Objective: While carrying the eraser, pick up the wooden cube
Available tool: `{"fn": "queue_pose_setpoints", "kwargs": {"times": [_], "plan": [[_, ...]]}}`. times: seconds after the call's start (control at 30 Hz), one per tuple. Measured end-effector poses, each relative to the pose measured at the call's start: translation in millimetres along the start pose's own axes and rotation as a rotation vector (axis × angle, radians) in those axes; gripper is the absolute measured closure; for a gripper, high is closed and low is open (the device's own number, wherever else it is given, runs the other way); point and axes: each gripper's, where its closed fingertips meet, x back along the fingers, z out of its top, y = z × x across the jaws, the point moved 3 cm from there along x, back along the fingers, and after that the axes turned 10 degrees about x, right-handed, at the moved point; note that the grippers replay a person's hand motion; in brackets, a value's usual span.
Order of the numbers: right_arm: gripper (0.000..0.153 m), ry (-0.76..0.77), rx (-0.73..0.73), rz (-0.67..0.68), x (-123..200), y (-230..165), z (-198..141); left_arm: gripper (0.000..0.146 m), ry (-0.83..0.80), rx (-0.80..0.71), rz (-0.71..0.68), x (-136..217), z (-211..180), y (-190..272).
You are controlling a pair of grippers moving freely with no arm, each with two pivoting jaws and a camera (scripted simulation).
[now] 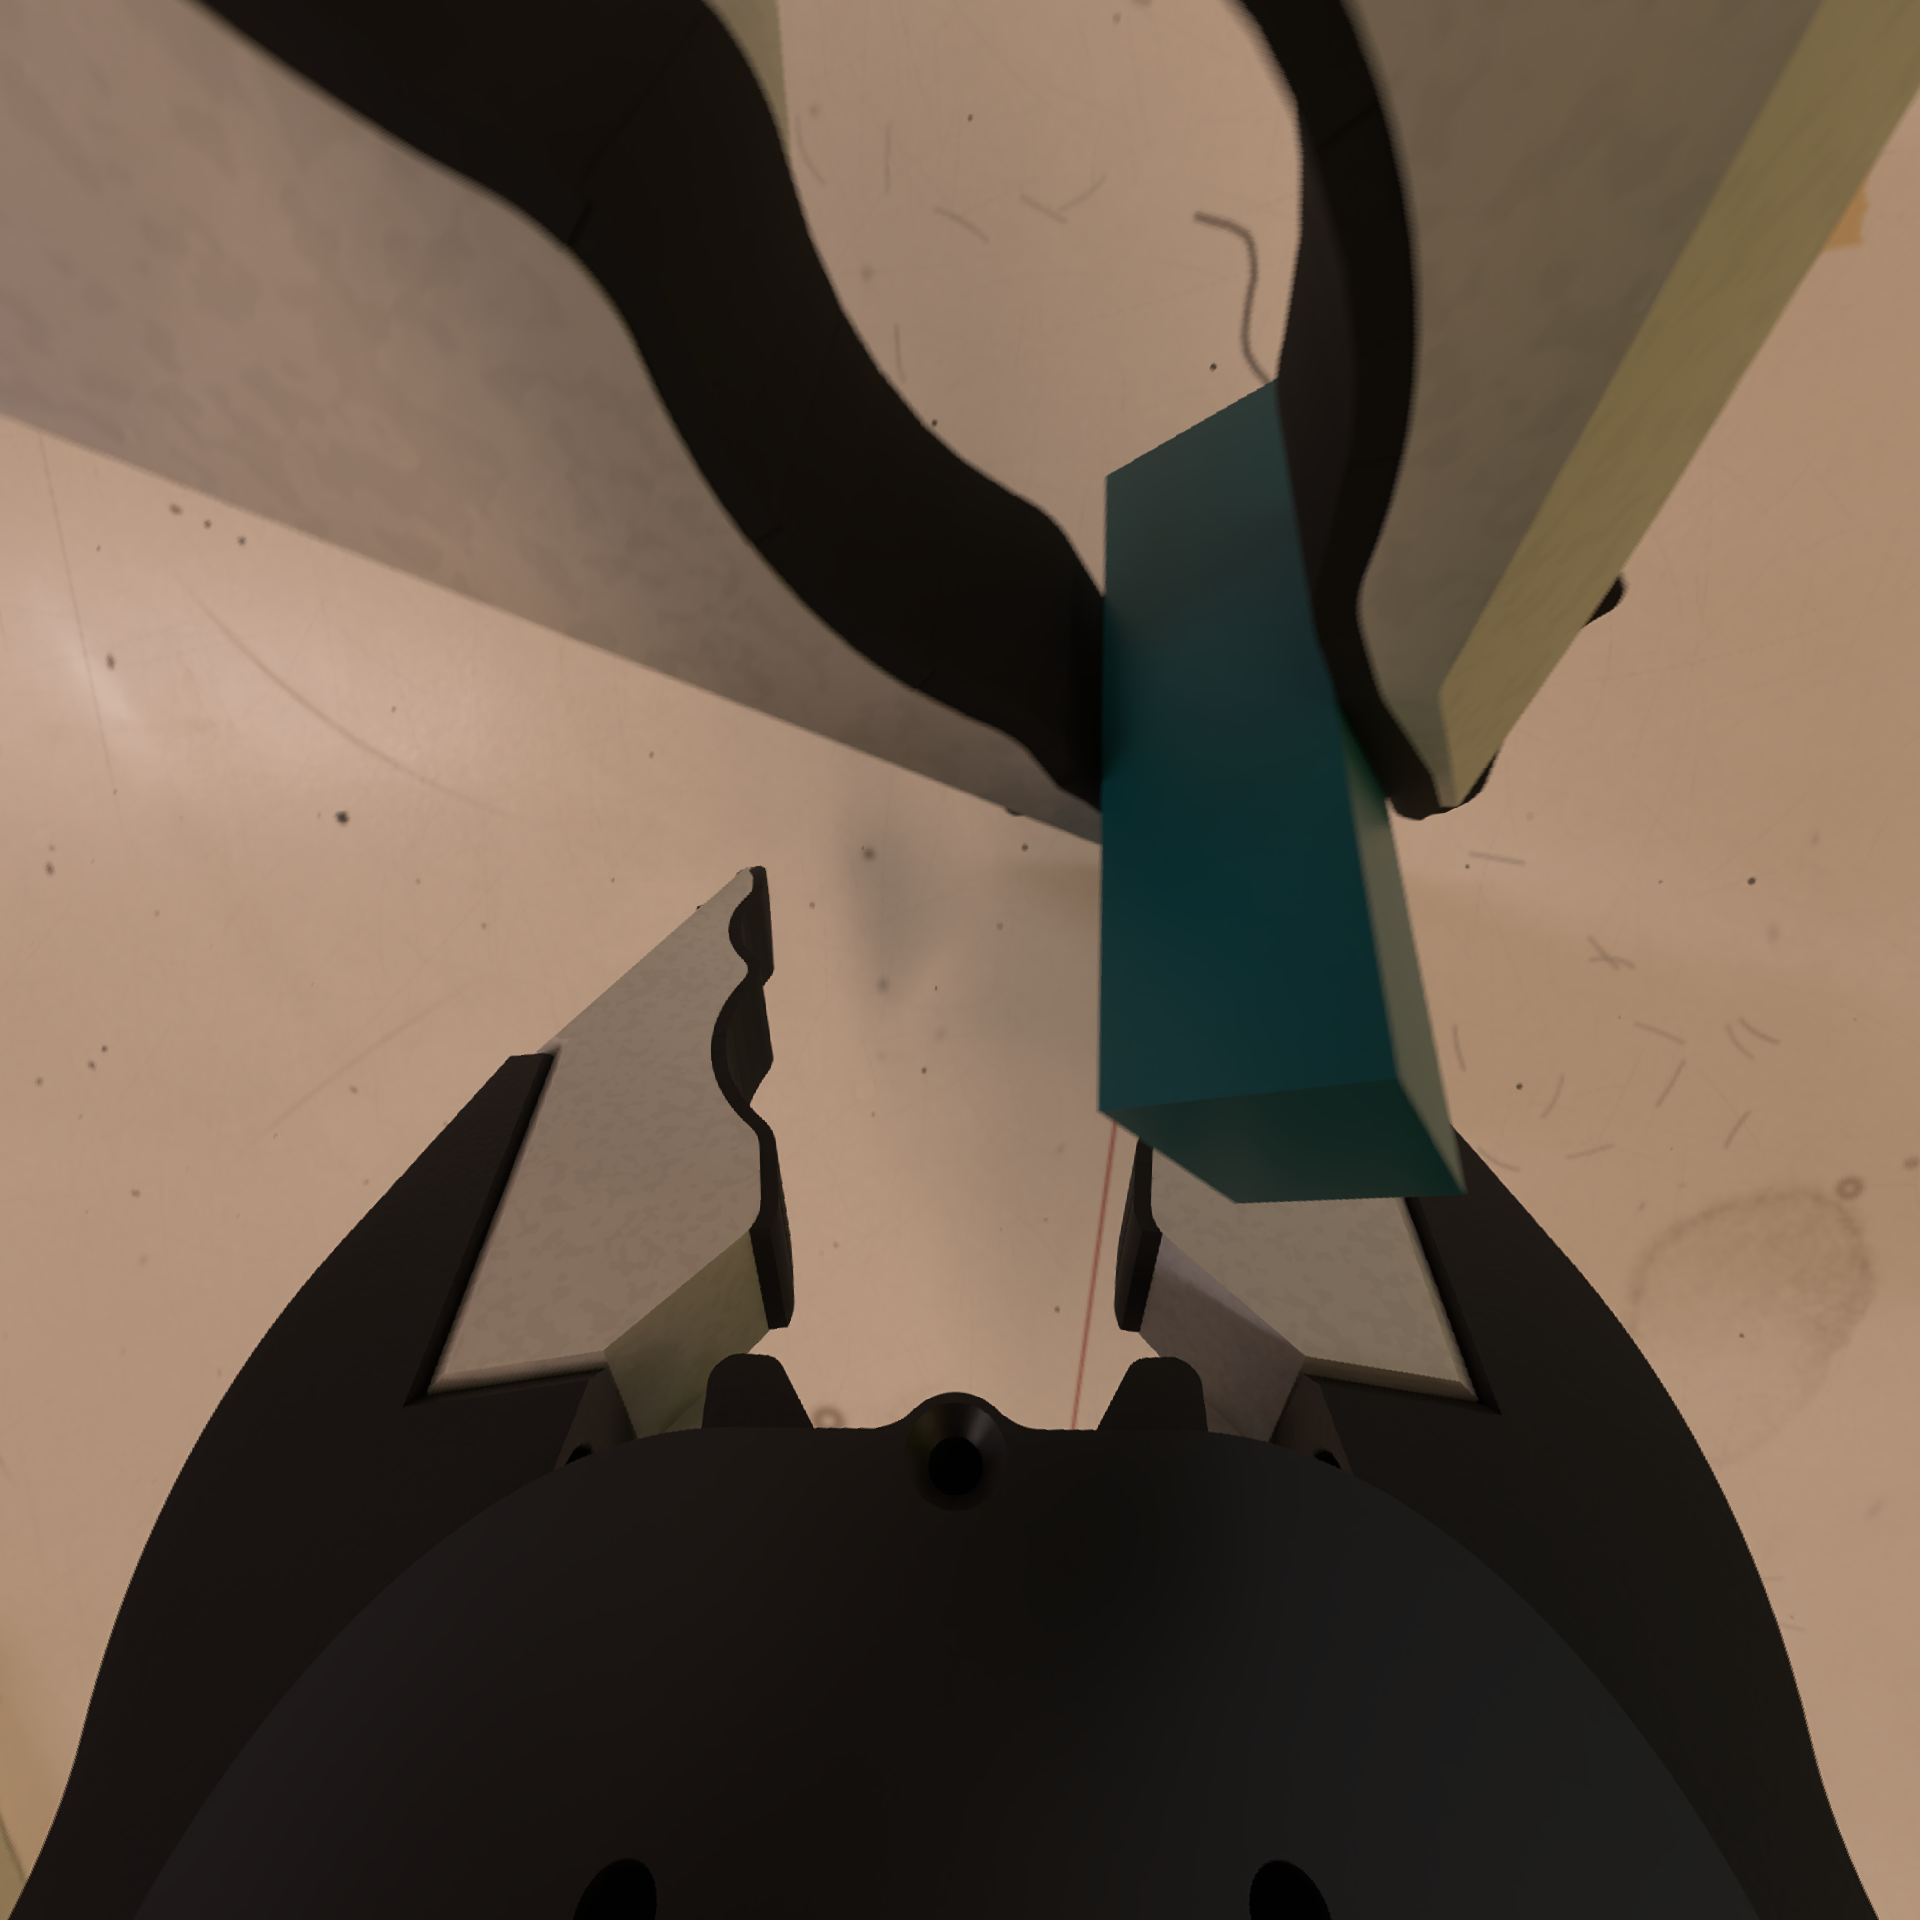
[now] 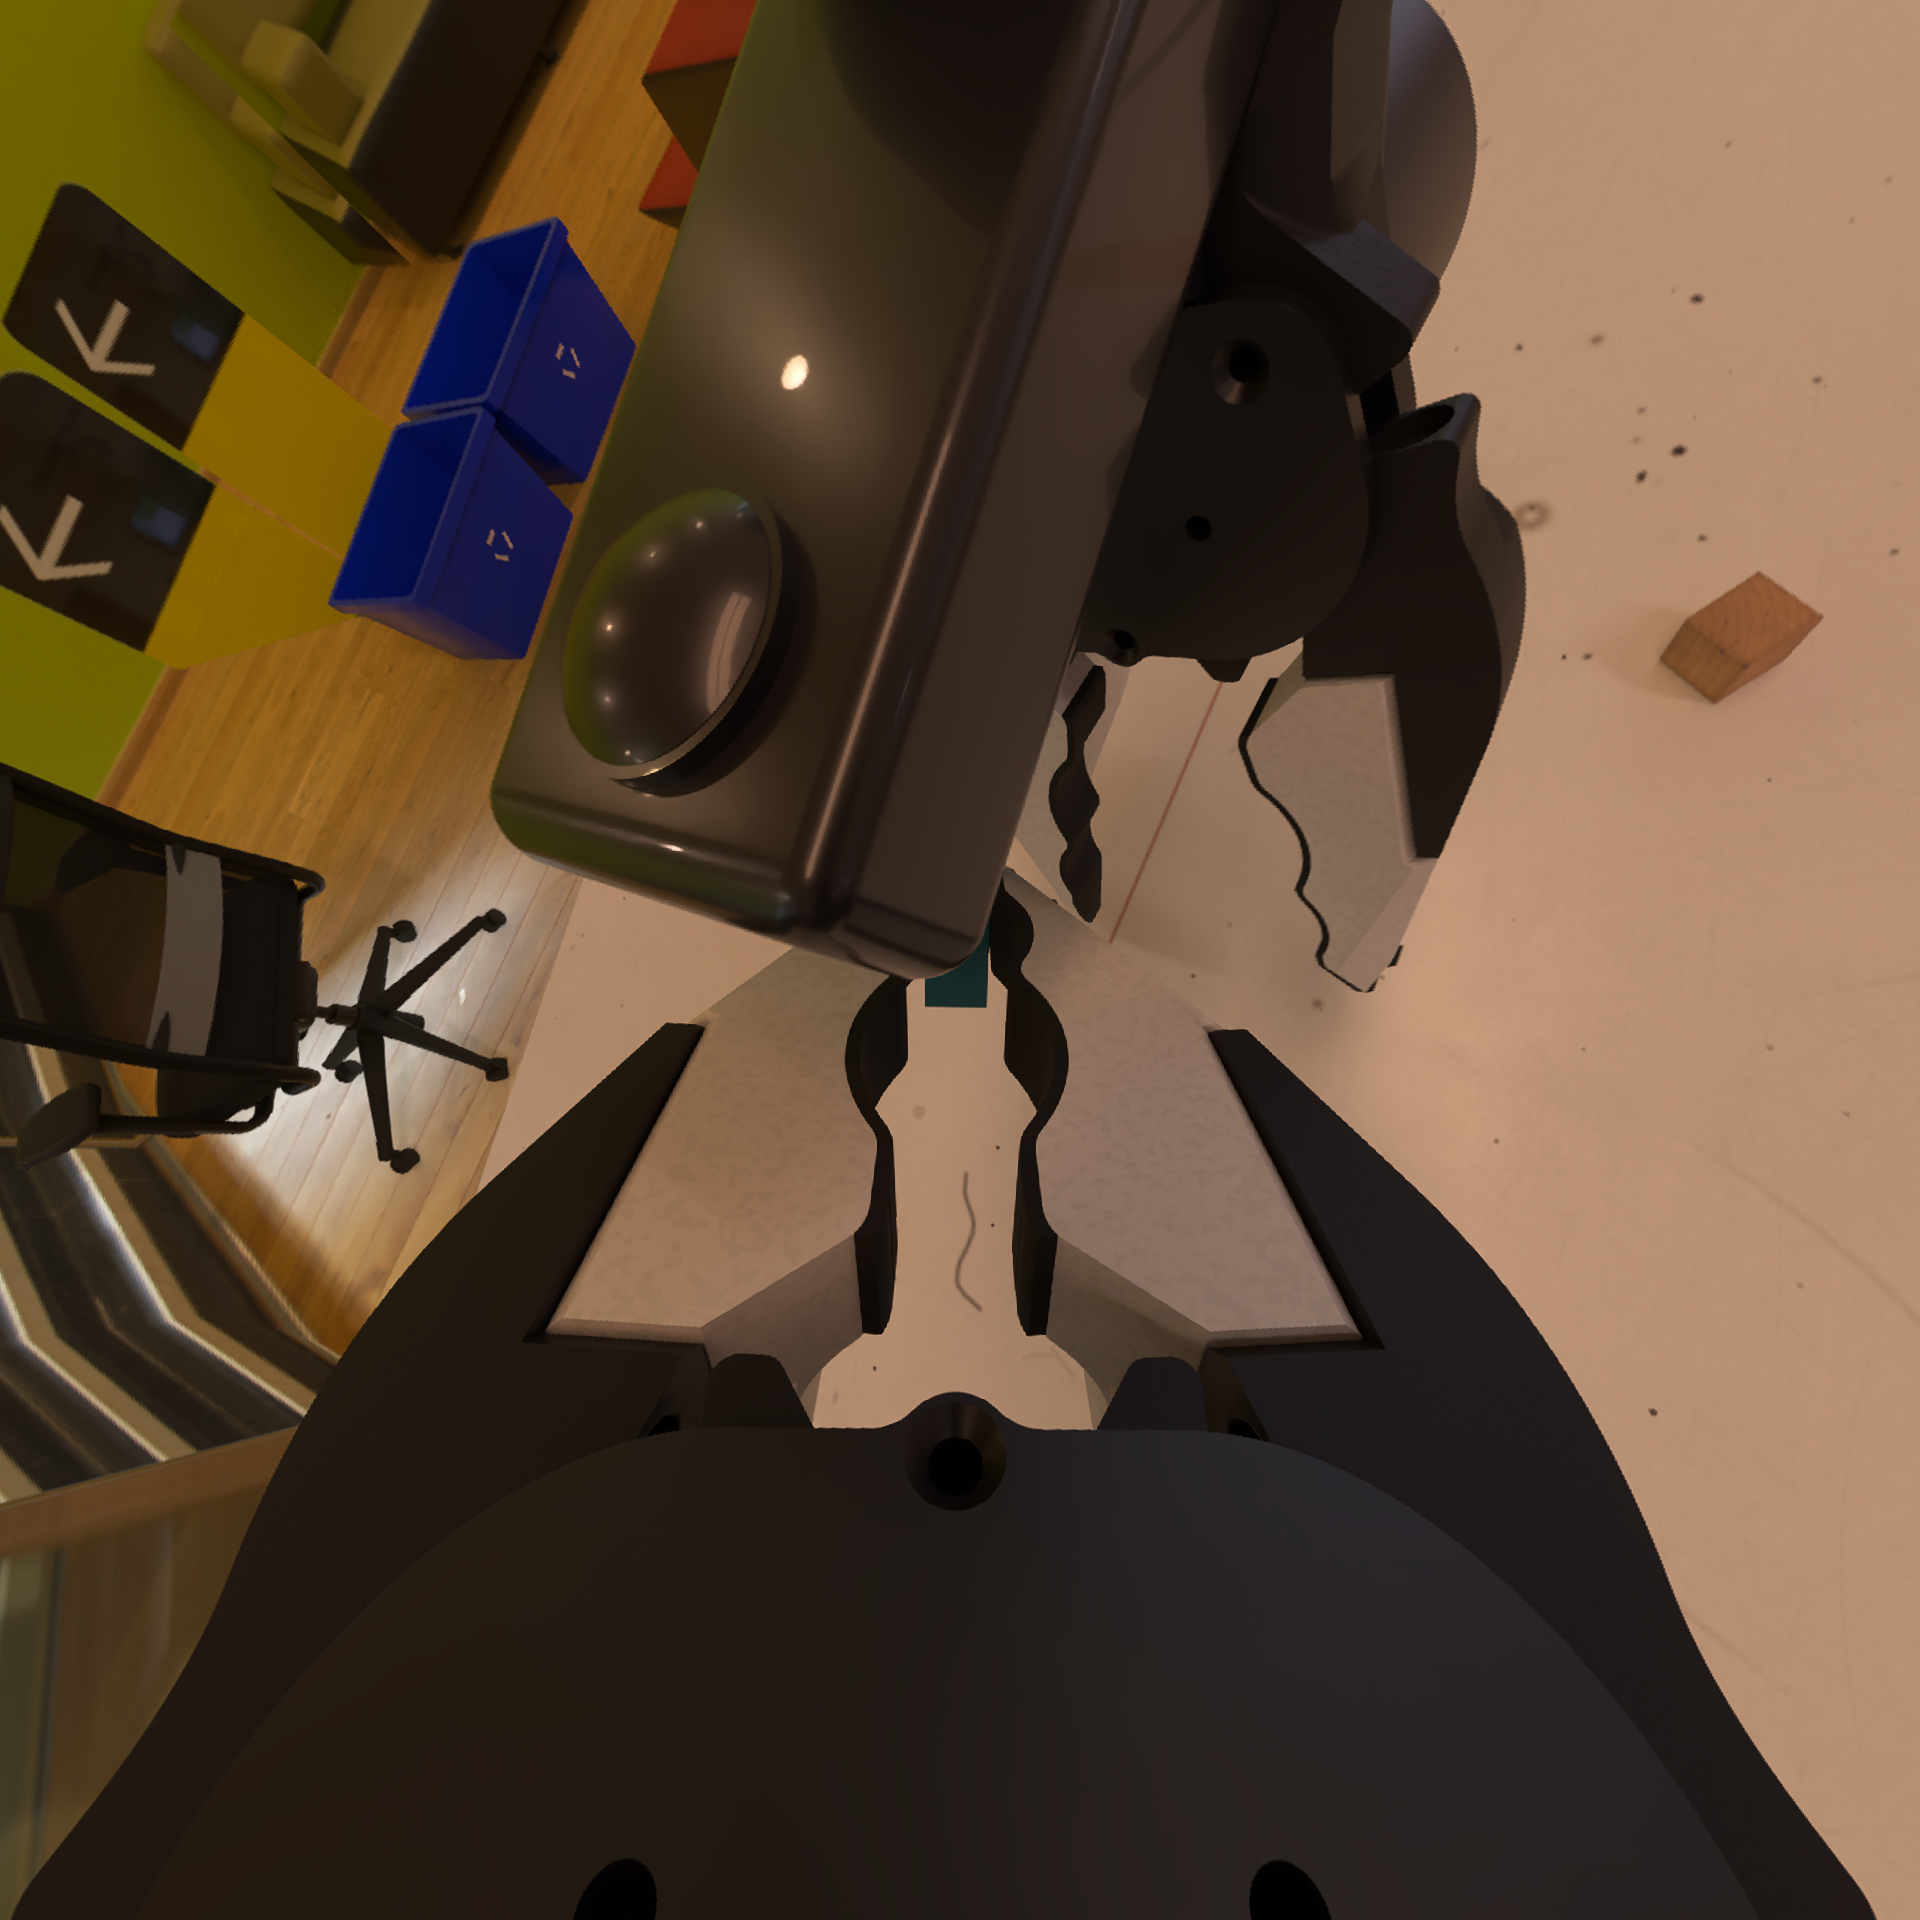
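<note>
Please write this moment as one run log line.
right claw: shut on eraser | left claw: open, empty | wooden cube: on table, untouched

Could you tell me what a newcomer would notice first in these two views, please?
The teal eraser stands out mid-frame in the left wrist view, pinched between the right gripper's fingertips above the beige table. The open left gripper hangs beside it, and the wooden cube lies apart on the table.

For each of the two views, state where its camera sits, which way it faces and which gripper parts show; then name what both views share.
Left wrist view: on the left gripper, facing down at the table; own fingers open.
Right wrist view: on the right gripper, facing table and room; own fingers shut on the eraser, wooden cube beyond.
Shared: both grippers, eraser, table.
</note>
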Motion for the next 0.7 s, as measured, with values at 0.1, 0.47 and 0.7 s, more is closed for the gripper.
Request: {"fn": "queue_pose_setpoints", "kwargs": {"times": [0.1,0.47,0.7], "plan": [[0.142,-0.007,-0.003,0.018,-0.3,0.4,-3.6,0.081,0.006,-0.006,0.004,-4.4,1.2,-2.1],[0.142,-0.006,0.060,0.078,1.2,-3.0,-13.3,0.081,0.040,0.015,-0.117,-25.1,-2.9,-4.0],[0.142,0.005,0.096,0.068,4.6,-5.0,-14.1,0.120,0.045,0.100,-0.244,-28.2,-2.4,-7.3]]}}
